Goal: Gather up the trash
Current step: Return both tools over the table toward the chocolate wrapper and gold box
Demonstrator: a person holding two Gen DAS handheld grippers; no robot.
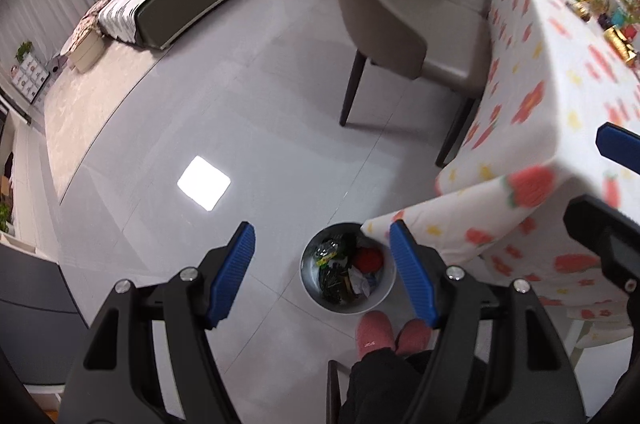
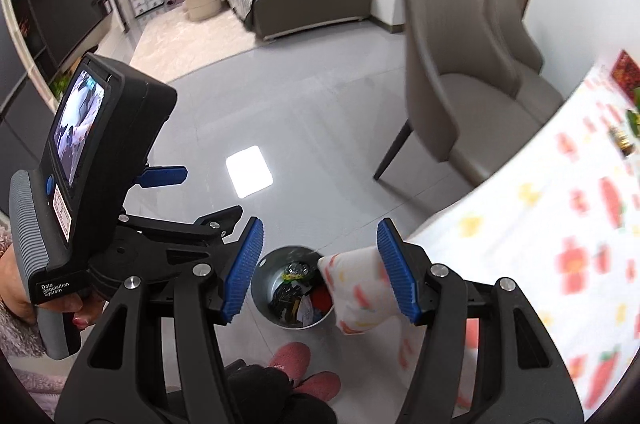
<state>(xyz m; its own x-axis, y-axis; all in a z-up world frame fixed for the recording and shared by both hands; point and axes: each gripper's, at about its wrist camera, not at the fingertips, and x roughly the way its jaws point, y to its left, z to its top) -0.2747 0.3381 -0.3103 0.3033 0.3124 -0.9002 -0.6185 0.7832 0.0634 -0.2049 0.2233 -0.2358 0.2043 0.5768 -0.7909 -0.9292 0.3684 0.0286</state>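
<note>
Both the left gripper [image 1: 322, 274] and the right gripper [image 2: 320, 270] hang with blue pads spread wide apart, gripping and touching nothing, above the trash bin [image 1: 347, 268] of mixed rubbish standing on the floor beside the flowered tablecloth [image 1: 532, 128].

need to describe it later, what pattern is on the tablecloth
White tablecloth with red-pink flowers and small yellow ones; left wrist view.

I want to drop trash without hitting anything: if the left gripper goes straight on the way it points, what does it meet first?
Probably the trash bin on the floor: it lies between the open left gripper fingers. The tablecloth corner hangs close beside that line; depth is unclear.
</note>
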